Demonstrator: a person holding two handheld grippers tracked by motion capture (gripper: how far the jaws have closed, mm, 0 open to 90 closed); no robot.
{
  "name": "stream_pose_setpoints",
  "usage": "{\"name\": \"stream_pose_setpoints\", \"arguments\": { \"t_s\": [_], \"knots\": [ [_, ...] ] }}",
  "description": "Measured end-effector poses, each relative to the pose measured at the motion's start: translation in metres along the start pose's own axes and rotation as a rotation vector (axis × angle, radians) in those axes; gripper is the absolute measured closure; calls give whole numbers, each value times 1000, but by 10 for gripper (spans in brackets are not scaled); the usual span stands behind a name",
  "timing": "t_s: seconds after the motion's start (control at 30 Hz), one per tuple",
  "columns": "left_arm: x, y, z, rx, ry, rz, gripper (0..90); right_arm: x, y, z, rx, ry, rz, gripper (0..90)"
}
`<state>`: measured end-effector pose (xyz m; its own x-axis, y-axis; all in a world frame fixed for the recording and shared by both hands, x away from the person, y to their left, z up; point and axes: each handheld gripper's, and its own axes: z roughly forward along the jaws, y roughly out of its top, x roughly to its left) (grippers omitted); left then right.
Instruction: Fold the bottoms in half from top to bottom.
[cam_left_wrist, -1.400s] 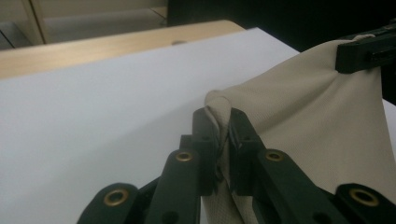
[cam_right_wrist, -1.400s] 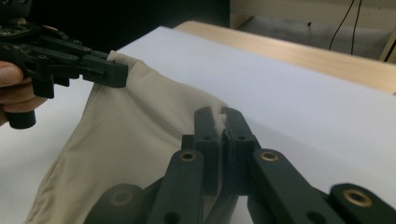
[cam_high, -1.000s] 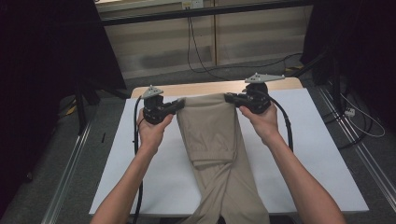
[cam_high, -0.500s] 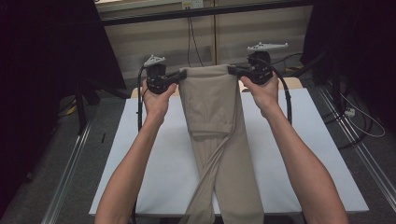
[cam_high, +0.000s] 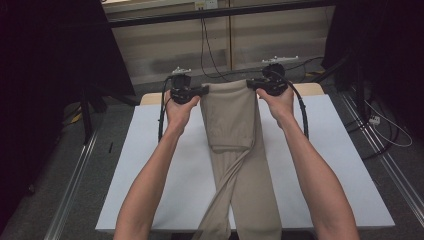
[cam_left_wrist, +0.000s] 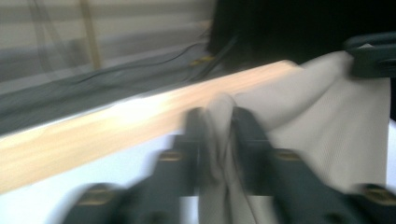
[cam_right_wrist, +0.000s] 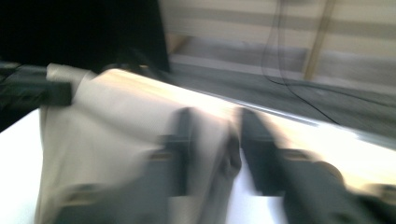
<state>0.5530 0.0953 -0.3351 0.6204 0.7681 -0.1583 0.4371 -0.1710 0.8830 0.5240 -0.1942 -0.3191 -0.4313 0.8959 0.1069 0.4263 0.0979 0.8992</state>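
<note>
Carried farther toward the far edge since a second ago, both hands and the folded top of the beige trousers (cam_high: 231, 116) with them; fold now deeper, doubled part ending near mid-counter. Both sets of fingers just opened somewhat within the last half second. Left gripper (cam_left_wrist: 218, 140): cloth bunched between the fingers (cam_left_wrist: 194, 140), contact apparently retained, blur prevents certainty. Right gripper (cam_right_wrist: 212, 149): one finger (cam_right_wrist: 180, 149) laid against the cloth, the other (cam_right_wrist: 254, 144) standing clear, so grip released or nearly so. Trousers spread along the centre of the white counter (cam_high: 150, 175), waist end at the far wooden edge (cam_high: 150, 98), legs running off the near side. Judged: fold placed, release under way; withdrawal next.
</note>
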Motion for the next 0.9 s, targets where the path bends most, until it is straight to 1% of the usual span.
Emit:
{"name": "stream_pose_setpoints", "arguments": {
  "t_s": [0.03, 0.07, 0.1, 0.13, 0.17, 0.2, 0.23, 0.27, 0.3, 0.33, 0.37, 0.4, 0.43, 0.47, 0.5, 0.53, 0.57, 0.6, 0.63, 0.67, 0.7, 0.73, 0.77, 0.8, 0.87, 0.9],
  "knots": [
    [1, -4, 2, 9, 9, -17, 580, 0, -2, 2, 7, -20, 14, 542],
    [1, -8, 3, 14, 7, -27, 522, -1, -4, 3, 18, -9, 25, 529],
    [1, -14, 3, 17, 8, -25, 499, -1, -7, 4, 31, -7, 24, 516],
    [1, -17, 3, 29, 15, -21, 446, 0, -11, 4, 37, -12, 9, 504],
    [0, -21, 2, 39, 25, -18, 385, 1, -15, 4, 42, -8, 9, 486],
    [0, -26, 0, 48, 22, -10, 329, 1, -19, 3, 51, 4, 8, 471],
    [-1, -33, -3, 39, 11, -9, 317, 2, -24, 1, 55, 16, 7, 471],
    [-2, -37, -6, 38, 10, -6, 316, 4, -31, -2, 60, 28, 3, 471],
    [-3, -44, -9, 36, 11, -14, 297, 6, -36, -4, 61, 38, 0, 472],
    [-4, -48, -11, 40, 14, -10, 258, 10, -43, -7, 70, 55, -4, 473],
    [-6, -56, -15, 53, 17, -1, 244, 13, -48, -10, 75, 70, -8, 475],
    [-8, -61, -17, 51, 16, -2, 234, 19, -57, -15, 70, 95, -9, 488],
    [-11, -67, -21, 64, 16, 17, 219, 24, -62, -18, 75, 115, -13, 505],
    [-15, -75, -25, 59, 11, 18, 208, 30, -69, -23, 79, 140, -28, 523],
    [-19, -84, -30, 63, 10, 28, 204, 37, -76, -28, 79, 158, -31, 544],
    [-24, -92, -34, 81, 4, 34, 203, 44, -84, -33, 88, 187, -38, 569],
    [-28, -100, -39, 98, -15, 40, 195, 52, -92, -38, 104, 211, -60, 587],
    [-32, -107, -46, 101, -27, 57, 180, 59, -100, -43, 109, 221, -74, 610],
    [-36, -115, -52, 96, -36, 60, 172, 66, -108, -48, 118, 244, -79, 637],
    [-39, -122, -60, 107, -45, 70, 171, 74, -117, -52, 133, 271, -96, 663],
    [-41, -128, -67, 112, -36, 66, 171, 81, -125, -56, 144, 285, -110, 676],
    [-42, -135, -74, 119, -30, 46, 170, 89, -133, -58, 164, 303, -123, 678],
    [-43, -142, -83, 121, -37, 30, 165, 97, -141, -60, 191, 319, -147, 690],
    [-44, -147, -89, 124, -37, 26, 162, 107, -151, -61, 219, 334, -172, 695],
    [-47, -159, -103, 128, -44, 30, 159, 123, -163, -61, 258, 367, -209, 694],
    [-48, -165, -109, 133, -51, 35, 159, 130, -169, -61, 267, 383, -223, 695]
  ]
}}
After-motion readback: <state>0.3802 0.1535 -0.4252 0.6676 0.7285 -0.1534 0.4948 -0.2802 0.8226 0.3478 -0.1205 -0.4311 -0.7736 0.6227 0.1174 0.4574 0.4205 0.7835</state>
